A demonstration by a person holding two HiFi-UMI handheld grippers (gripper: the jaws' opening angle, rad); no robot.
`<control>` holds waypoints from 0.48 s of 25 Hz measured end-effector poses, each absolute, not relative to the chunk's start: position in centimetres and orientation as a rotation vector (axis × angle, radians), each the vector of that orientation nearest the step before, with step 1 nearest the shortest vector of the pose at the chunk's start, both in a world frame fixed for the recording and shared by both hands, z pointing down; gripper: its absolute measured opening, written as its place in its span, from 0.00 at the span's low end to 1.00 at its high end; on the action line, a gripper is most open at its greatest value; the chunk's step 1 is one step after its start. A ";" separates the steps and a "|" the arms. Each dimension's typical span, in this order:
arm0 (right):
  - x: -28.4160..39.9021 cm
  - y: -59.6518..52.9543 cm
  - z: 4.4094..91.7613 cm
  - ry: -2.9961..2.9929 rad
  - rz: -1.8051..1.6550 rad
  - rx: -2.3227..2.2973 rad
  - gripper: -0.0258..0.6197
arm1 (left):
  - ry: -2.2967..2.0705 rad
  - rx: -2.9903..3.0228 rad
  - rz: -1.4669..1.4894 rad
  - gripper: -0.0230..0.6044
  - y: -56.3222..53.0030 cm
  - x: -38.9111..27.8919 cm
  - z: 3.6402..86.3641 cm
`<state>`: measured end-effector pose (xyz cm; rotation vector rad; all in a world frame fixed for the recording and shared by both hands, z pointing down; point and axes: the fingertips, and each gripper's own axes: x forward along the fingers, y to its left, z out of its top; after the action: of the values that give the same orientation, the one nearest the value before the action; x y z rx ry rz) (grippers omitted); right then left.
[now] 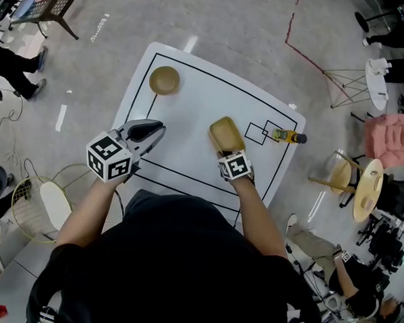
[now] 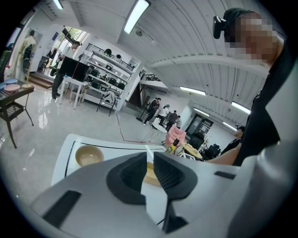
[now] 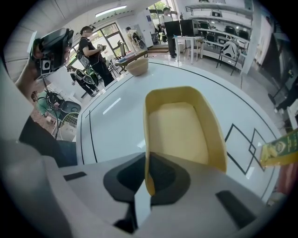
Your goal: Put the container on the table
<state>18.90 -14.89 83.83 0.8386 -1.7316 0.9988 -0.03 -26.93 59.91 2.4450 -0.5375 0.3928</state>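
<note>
Right gripper [image 1: 227,151] [image 3: 148,179]: jaws closed on the near rim of the yellow container [image 1: 225,132] [image 3: 181,130]. The thin wall is pinched edge-on between the pads, so the hold is narrow, on one lip only.

Container: oblong and open-topped. Its long axis runs straight out from the jaws, in line with the gripper, toward the far side of the table [image 1: 192,104]. Most of it sits ahead of the pinch and a little to the right, so the weight hangs forward of the grip.

Position: over the middle of the white table, inside the black outline. Cannot tell whether its base touches the top; in the right gripper view the far end looks slightly raised.

Left gripper [image 1: 156,131] [image 2: 149,172]: only a slit shows between the pads, nothing in it. It is over the table's left part, well apart from the container. The right hand is the only one on the job.

Also on the table: bowl [image 1: 164,80] [image 2: 88,155] [image 3: 138,66] at the far left corner, and bottle [image 1: 286,135] [image 3: 279,146] at the right by the drawn squares. Both are well clear of the container.

Judgement: the move left is straight down. Level the far end first, then let the base settle before loosening the pinch. Risk: the container pivots about the thin rim hold if released while tilted.
</note>
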 end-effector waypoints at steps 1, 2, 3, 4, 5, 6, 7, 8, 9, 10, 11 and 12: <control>18.9 -14.9 83.9 -1.731 1.000 0.837 0.06 | -0.540 2.445 0.392 0.11 -27.0 -0.1 59.9; 18.8 -14.9 83.9 -1.730 1.001 0.837 0.06 | -0.543 2.444 0.392 0.11 -27.0 -0.2 59.9; 18.8 -14.9 84.0 -1.729 1.001 0.837 0.06 | -0.545 2.444 0.391 0.11 -27.1 -0.2 59.9; 18.8 -14.9 84.0 -1.728 1.001 0.838 0.06 | -0.545 2.443 0.390 0.11 -27.2 -0.2 59.8; 18.8 -14.9 83.9 -1.725 1.000 0.840 0.06 | -0.545 2.443 0.390 0.11 -27.2 -0.2 59.8; 18.8 -14.9 83.9 -1.723 0.999 0.842 0.06 | -0.544 2.443 0.391 0.11 -27.2 -0.2 59.8; 18.8 -14.9 84.0 -1.721 0.999 0.841 0.06 | -0.543 2.442 0.391 0.11 -27.2 -0.2 59.8; 18.8 -14.9 84.0 -1.720 1.000 0.840 0.06 | -0.542 2.442 0.391 0.11 -27.1 -0.2 59.8; 18.7 -14.9 84.1 -1.719 0.999 0.838 0.06 | -0.541 2.441 0.390 0.11 -27.1 -0.2 59.9; 18.7 -14.9 84.2 -1.718 0.997 0.839 0.06 | -0.540 2.441 0.390 0.11 -27.1 -0.2 59.9; 18.7 -14.9 84.2 -1.717 0.995 0.841 0.07 | -0.540 2.441 0.390 0.11 -27.1 -0.2 60.0; 18.7 -15.0 84.2 -1.717 0.994 0.845 0.07 | -0.540 2.440 0.390 0.11 -27.1 -0.2 60.1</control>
<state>18.74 -14.97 84.24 0.8448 -1.7168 0.9945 -0.18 -27.11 60.05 2.4405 -0.5399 0.3896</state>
